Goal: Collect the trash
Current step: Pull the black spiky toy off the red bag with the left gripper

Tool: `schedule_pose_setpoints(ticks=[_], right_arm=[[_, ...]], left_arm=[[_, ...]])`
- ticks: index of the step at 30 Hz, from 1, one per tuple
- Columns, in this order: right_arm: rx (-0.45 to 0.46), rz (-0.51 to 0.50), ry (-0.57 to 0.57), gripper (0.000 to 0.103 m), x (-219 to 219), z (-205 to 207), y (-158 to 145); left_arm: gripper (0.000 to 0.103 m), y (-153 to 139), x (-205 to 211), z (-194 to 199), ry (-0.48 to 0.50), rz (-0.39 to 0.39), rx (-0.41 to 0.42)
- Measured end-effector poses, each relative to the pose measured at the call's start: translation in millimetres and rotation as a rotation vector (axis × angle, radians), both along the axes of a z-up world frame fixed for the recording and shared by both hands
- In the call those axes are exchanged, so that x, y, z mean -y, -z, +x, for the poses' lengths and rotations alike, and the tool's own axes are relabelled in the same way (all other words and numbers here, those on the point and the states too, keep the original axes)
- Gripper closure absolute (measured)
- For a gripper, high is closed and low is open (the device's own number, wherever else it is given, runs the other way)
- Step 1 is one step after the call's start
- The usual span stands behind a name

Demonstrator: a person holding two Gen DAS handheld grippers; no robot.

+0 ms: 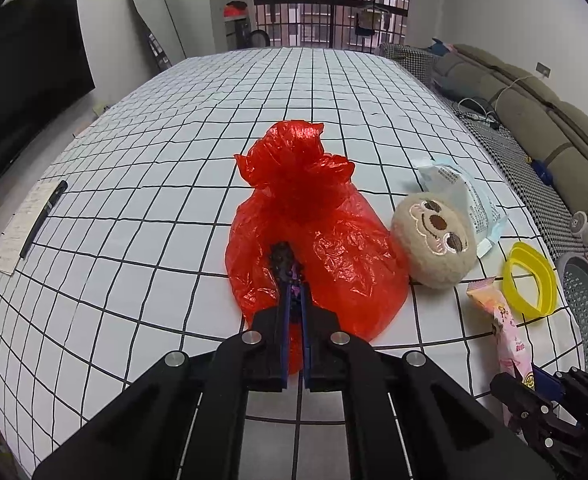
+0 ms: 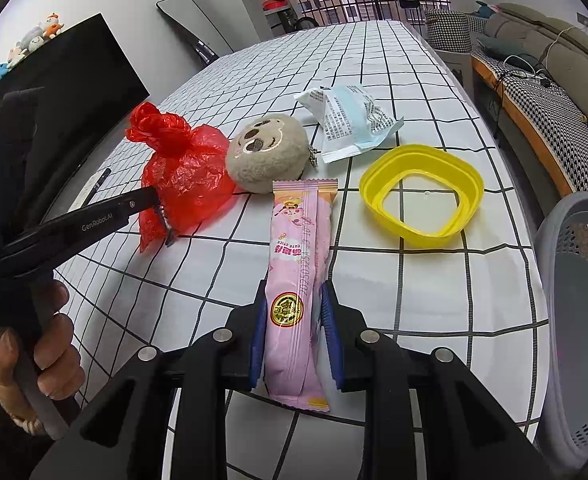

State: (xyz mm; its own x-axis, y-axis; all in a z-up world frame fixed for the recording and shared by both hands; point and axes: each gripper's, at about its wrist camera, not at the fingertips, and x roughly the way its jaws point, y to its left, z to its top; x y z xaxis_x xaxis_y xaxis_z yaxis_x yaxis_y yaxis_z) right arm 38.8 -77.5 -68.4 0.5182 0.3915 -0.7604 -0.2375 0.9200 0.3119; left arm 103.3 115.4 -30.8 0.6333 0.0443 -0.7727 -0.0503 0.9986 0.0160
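A crumpled red plastic bag (image 1: pixel 309 220) lies on the checked tablecloth (image 1: pixel 174 128); it also shows in the right wrist view (image 2: pixel 186 176). My left gripper (image 1: pixel 292 276) is shut on the red bag's near edge. My right gripper (image 2: pixel 294 320) is shut on a long pink snack wrapper (image 2: pixel 299 256), which also shows in the left wrist view (image 1: pixel 511 340). A white and blue wrapper (image 2: pixel 349 124) lies behind a beige plush toy (image 2: pixel 270 152). A yellow plastic ring (image 2: pixel 421 192) lies to the right.
A grey perforated basket (image 2: pixel 581 304) stands off the table's right edge. A pen (image 1: pixel 42 220) on a paper sheet lies at the table's left. A sofa (image 1: pixel 541 120) runs along the right wall, a black screen (image 1: pixel 26 72) on the left.
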Motion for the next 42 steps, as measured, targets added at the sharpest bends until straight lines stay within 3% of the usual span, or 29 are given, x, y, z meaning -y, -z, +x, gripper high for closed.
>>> schedule_pose_setpoints(ticks=[6,13,18,20,21,42], right_arm=[[0.0,0.003,-0.003,0.078,0,0,0],[0.0,0.005,-0.003,0.078,1,1,0],[-0.001,0.004,-0.003,0.078,1,1,0],[-0.001,0.004,-0.003,0.078,1,1,0],[-0.001,0.005,-0.003,0.078,1,1,0],[0.045,-0.003,-0.006,0.078,1,-16,-13]], left_arm=[[0.087,4,1,3,0.0,0.013,-0.012],[0.061,9,1,8,-0.007,0.008,-0.031],[0.061,13,-2,11,-0.014,-0.002,-0.043],[0.07,15,-3,12,-0.016,-0.009,-0.049],[0.08,16,-4,12,-0.017,-0.011,-0.053],[0.081,-35,-26,-36,-0.053,-0.017,0.086]])
